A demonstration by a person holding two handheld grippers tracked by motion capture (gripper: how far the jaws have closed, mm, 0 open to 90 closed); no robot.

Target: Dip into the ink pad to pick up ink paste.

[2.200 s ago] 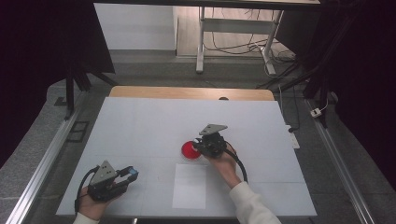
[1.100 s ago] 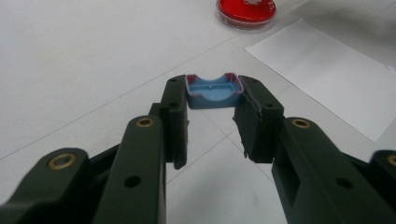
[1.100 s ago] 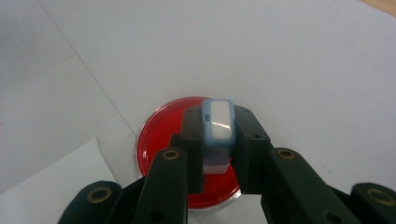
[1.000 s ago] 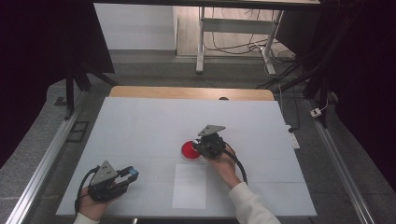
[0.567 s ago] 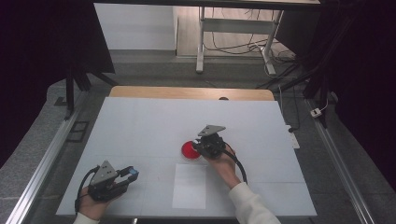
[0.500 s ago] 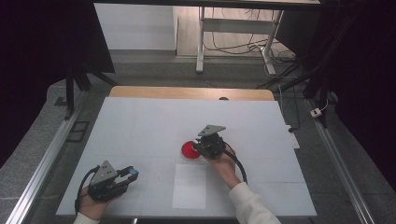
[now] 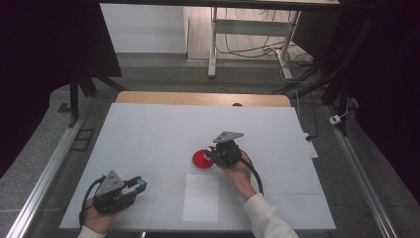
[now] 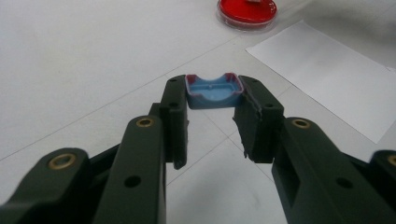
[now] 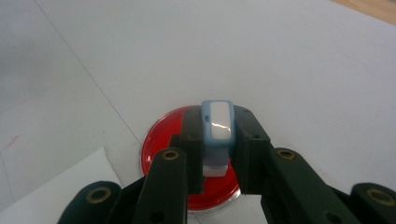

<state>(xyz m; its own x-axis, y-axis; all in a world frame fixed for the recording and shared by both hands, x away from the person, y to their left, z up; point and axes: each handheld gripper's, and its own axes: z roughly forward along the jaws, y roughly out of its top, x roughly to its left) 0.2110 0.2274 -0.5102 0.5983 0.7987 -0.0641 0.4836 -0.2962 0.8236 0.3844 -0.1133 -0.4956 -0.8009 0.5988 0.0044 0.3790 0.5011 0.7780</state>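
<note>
Nothing is being moved since the earlier frames: both hands and every object on the table [image 7: 148, 129] are being kept where they were.

At the left of the high view, the left gripper [image 7: 132, 187] is being held low over the near left part of the white table. In the left gripper view its jaws are being kept closed on a small blue cap [image 8: 214, 91] with red smears along its rim, pinched between the tips, hollow side towards the camera.

Right of it, a white paper sheet [image 7: 200, 197] is lying flat near the table's front edge. Just beyond the sheet, a round red dish [image 7: 201, 159] is resting on the table.

Further right, the right gripper [image 7: 214, 153] is being held at the dish's right edge. In the right gripper view its jaws are being kept clamped on a light blue and white stamp-like piece [image 9: 216, 135], which is being held upright over the red dish [image 9: 161, 135]; whether it is touching the dish cannot be told.
</note>
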